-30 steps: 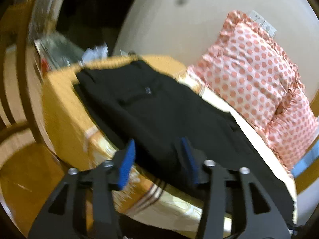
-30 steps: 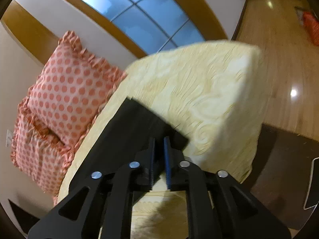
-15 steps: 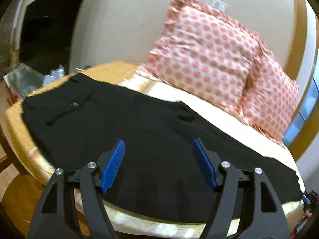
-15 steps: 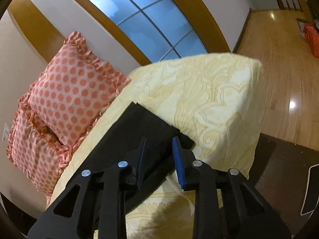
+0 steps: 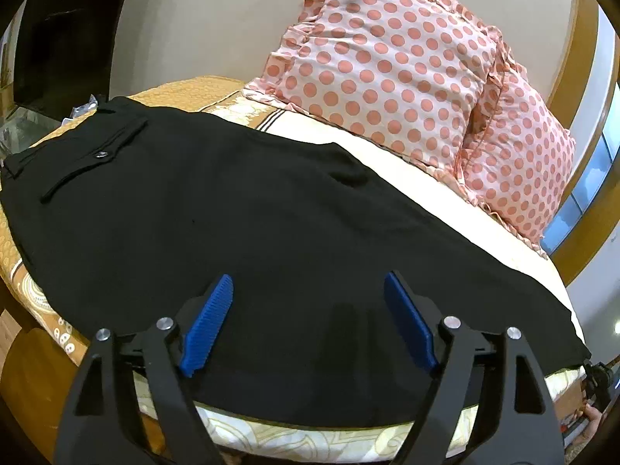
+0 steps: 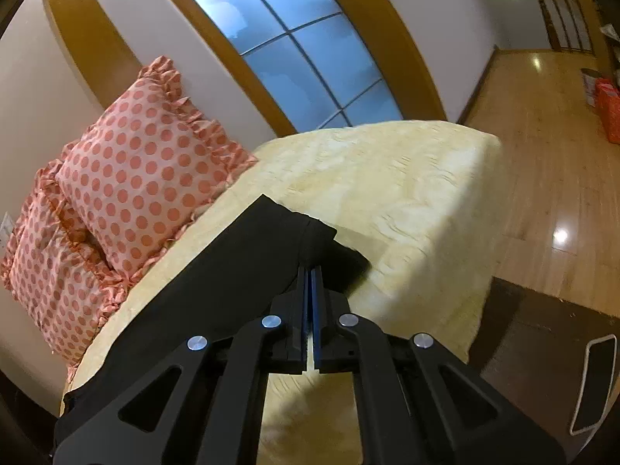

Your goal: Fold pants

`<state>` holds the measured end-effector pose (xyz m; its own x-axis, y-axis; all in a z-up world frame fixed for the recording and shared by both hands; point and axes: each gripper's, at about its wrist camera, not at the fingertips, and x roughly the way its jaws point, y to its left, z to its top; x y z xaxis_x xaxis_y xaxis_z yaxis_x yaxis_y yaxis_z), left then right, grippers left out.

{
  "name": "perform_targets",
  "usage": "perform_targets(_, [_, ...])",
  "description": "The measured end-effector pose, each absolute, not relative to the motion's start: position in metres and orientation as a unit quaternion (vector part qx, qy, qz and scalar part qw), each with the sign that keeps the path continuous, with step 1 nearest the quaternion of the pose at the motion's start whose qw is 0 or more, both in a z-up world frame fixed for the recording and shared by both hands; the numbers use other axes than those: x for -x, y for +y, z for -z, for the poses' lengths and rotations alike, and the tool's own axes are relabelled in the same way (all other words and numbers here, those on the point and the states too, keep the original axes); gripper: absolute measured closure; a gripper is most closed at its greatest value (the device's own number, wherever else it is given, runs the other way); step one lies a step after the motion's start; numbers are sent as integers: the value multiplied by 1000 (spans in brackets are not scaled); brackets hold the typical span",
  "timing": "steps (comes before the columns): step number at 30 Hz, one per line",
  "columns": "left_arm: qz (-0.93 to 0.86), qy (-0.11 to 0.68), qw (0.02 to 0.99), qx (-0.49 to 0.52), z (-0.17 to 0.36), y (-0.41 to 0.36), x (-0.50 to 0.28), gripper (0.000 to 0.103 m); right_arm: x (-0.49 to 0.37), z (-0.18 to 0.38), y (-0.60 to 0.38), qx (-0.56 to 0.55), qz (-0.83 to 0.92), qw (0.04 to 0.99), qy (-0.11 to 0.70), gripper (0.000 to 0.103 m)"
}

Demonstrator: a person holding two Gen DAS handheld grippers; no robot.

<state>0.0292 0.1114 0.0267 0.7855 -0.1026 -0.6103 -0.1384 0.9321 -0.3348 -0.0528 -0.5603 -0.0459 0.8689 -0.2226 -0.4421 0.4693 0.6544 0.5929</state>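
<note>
Black pants (image 5: 240, 209) lie flat along the near side of a bed, waistband and back pocket at the far left, leg hems at the right. My left gripper (image 5: 310, 317) is open, its blue pads wide apart just above the middle of the pants near the front edge. In the right wrist view the leg end of the pants (image 6: 248, 255) lies on the yellow bedspread. My right gripper (image 6: 312, 283) is shut on the near corner of the hem, which is slightly lifted.
Two pink polka-dot pillows (image 5: 387, 66) lean on the wall behind the pants; they also show in the right wrist view (image 6: 128, 178). The yellow bedspread (image 6: 407, 193) extends past the hem. Wooden floor (image 6: 550, 155) lies to the right, a window (image 6: 302, 50) behind.
My left gripper opened wider and swung right to face the middle of the pants. My right gripper opened briefly, then closed on the hem corner.
</note>
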Motion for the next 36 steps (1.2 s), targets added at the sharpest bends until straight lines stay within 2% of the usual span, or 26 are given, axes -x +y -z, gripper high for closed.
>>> perform_targets(4, [-8,328,928,178,-24,109,-31,19,47,49,-560,-369,200,889,182,101])
perform_targets(9, [-4,323,931,168,-23,105,-30,15,46,42,-572,-378,217,884,170,89])
perform_targets(13, [-3,322,933,158,-21,102,-29,13,41,48,-579,-393,222,876,168,85])
perform_targets(17, [0,320,934,156,-21,103,-29,13,49,52,-580,-427,199,870,149,64])
perform_targets(18, [1,320,935,155,-21,103,-29,13,50,54,-582,-439,192,866,143,63])
perform_targets(22, [1,319,936,148,-20,99,-30,8,49,53,-576,-420,193,874,146,65])
perform_targets(24, [0,318,937,143,-19,97,-30,6,43,50,-566,-405,177,882,161,71])
perform_targets(28, [1,316,939,139,-19,95,-30,5,37,50,-553,-378,168,897,159,71])
perform_targets(29, [2,316,938,139,-19,96,-30,5,37,51,-554,-383,168,895,154,75])
perform_targets(30, [3,316,938,139,-19,96,-30,5,36,54,-557,-394,167,891,149,85])
perform_targets(32, [5,315,939,140,-19,96,-30,4,35,62,-566,-428,153,880,139,95])
perform_targets(36, [10,311,940,137,-18,96,-28,3,28,42,-553,-406,138,895,122,97])
